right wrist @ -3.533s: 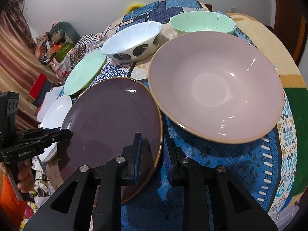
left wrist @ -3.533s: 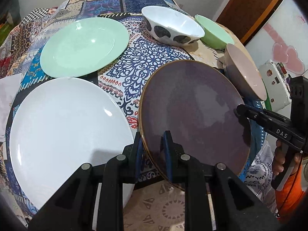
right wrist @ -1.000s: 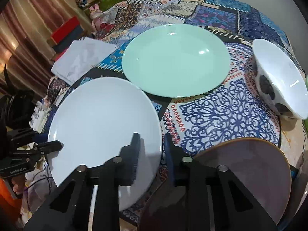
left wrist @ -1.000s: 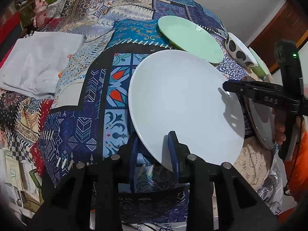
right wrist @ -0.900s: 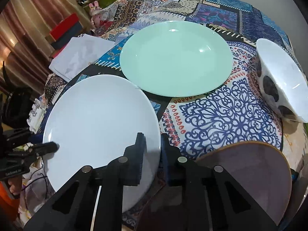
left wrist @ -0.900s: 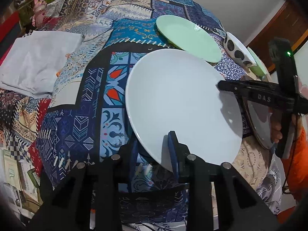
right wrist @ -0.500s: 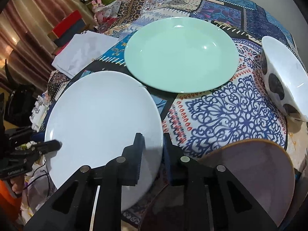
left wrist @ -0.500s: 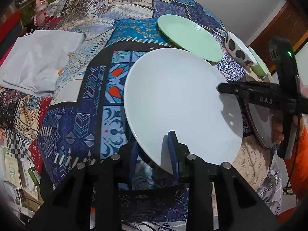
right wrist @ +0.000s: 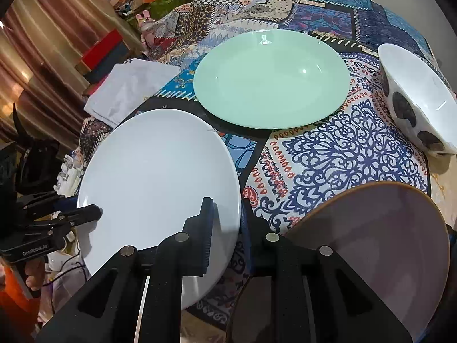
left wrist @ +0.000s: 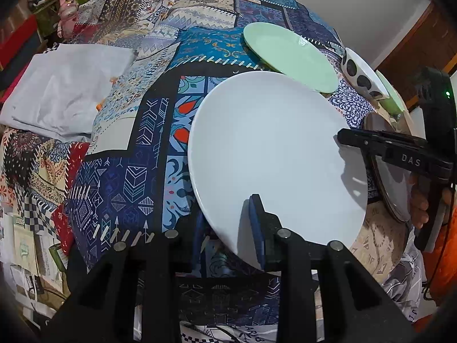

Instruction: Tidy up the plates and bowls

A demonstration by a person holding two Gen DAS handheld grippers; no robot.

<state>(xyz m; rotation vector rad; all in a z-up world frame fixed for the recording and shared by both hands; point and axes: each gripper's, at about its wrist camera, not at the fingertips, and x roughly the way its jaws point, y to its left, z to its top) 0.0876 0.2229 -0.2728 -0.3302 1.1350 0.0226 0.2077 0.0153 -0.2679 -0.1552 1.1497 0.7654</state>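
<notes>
White plate (left wrist: 274,154), at the desk's near-left edge beside the mint plate (right wrist: 271,77), pinched at opposite rims by left tool (left wrist: 228,224) and right tool (right wrist: 225,228); uneven lifting could slip it onto the brown plate (right wrist: 371,237).

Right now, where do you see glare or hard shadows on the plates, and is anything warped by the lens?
Left wrist view: the right gripper throws a dark shadow on the round white plate; the patterned tablecloth bulges, fisheye-warped. Right wrist view: small glare spots on the glossy mint green plate; black vignette at the corners.
</notes>
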